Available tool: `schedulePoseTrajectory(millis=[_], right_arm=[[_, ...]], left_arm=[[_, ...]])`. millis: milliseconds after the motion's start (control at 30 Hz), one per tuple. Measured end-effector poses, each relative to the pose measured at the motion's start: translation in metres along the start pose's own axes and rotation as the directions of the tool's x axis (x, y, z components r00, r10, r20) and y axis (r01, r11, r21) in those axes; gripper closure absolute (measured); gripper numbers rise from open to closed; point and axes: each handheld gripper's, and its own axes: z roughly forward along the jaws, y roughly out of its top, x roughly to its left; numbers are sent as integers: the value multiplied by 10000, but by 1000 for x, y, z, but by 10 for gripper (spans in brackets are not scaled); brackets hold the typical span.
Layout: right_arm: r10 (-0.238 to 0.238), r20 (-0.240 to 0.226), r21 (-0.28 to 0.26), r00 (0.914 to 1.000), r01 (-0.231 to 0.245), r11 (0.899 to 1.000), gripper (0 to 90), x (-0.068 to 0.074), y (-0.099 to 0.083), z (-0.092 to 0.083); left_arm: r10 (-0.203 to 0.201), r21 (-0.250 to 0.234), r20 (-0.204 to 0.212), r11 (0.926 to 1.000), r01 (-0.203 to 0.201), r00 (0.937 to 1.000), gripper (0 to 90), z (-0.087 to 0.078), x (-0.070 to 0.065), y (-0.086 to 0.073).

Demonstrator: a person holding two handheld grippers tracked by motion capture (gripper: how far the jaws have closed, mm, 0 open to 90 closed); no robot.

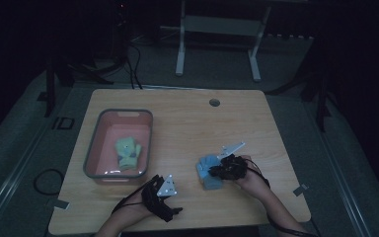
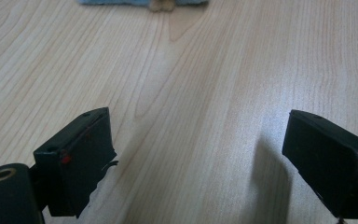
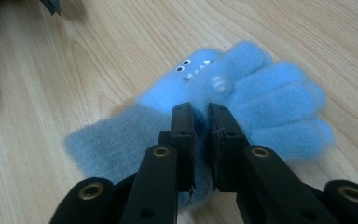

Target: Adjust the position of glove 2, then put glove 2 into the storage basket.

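Note:
A fuzzy blue glove [image 1: 207,171] with a small monster face lies flat on the wooden table [image 1: 192,123], right of centre; its fingers spread out in the right gripper view [image 3: 270,102]. My right gripper [image 1: 218,170] [image 3: 200,112] is down on the glove near its cuff, its jaws almost together with blue fabric pinched between them. My left gripper [image 1: 171,196] [image 2: 198,144] rests near the table's front edge with its jaws wide apart over bare wood. The glove's edge [image 2: 121,2] shows far ahead of it.
A pink basin with a grey rim [image 1: 91,148] stands at the table's left and holds a green glove [image 1: 128,152]. A round cable hole [image 1: 214,102] sits near the table's far edge. Beyond the table are a white frame's legs [image 1: 180,54] and floor cables.

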Motion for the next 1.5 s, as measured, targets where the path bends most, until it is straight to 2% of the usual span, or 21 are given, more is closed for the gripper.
schedulePoseTrajectory(millis=[133,200,333,367,400,433,567,667,700,800,900,1033,1133,1267,1367,1400,1467,1500], right_arm=[[30,-37,-4,10000,-30,10000,797,0,-1,2],[110,-89,-5,9999,-110,9999,759,0,0,0],[75,92,-70,9999,-74,9999,692,2,1,-4],[57,160,-132,9999,-55,9999,657,2,1,-6],[5,235,-366,9997,4,9993,564,4,1,-10],[64,246,-465,9997,-52,9989,526,4,1,-12],[190,-70,-851,9998,-195,9962,332,2,-1,-20],[447,-402,-1188,9982,-492,9917,249,0,-4,-26],[527,-375,-1243,9979,-570,9906,201,-1,-5,-27],[433,-127,-1320,9990,-446,9902,171,-2,-9,-32],[415,-49,-1440,9991,-417,9887,173,-4,-12,-38],[165,372,-1726,9992,-98,9849,144,-2,-12,-45],[231,425,-1752,9988,-153,9844,145,-3,-11,-48],[634,273,-2021,9976,-566,9777,137,-5,-8,-56],[733,326,-2136,9968,-646,9748,132,-7,-8,-58],[765,198,-2141,9969,-705,9743,130,-9,-7,-60],[841,213,-2149,9962,-776,9736,130,-10,-6,-60],[921,202,-2210,9955,-854,9715,130,-11,-5,-62]], left_arm=[[-232,-82,23,9997,232,9997,90,0,1,0],[-274,-171,-1,9995,274,9996,90,0,1,0],[-245,-222,-145,9995,242,9996,91,-1,1,0],[-112,-375,-194,9992,105,9997,91,0,-1,1],[-66,-389,-193,9992,58,9998,91,0,-3,3],[-42,-370,-188,9993,36,9998,91,0,-4,4],[-70,-510,-63,9987,67,10000,91,2,-7,8],[-87,-425,-118,9991,81,9999,94,2,-8,12],[-70,-392,-160,9992,63,9998,97,2,-9,14],[-31,-509,-322,9987,15,9995,99,0,-12,20],[-241,-763,-159,9968,228,9996,99,0,-10,24],[-362,-811,-83,9961,354,9993,99,0,-9,32],[-489,-860,2,9951,488,9988,99,0,-8,37],[-30,-964,-164,9953,14,9999,100,0,-11,48],[16,-966,-175,9953,-32,9998,100,1,-11,50],[276,-826,-40,9962,-278,9996,101,3,-12,58],[340,-785,51,9963,-335,9994,101,5,-12,60],[496,-717,131,9962,-485,9987,101,7,-13,66]])
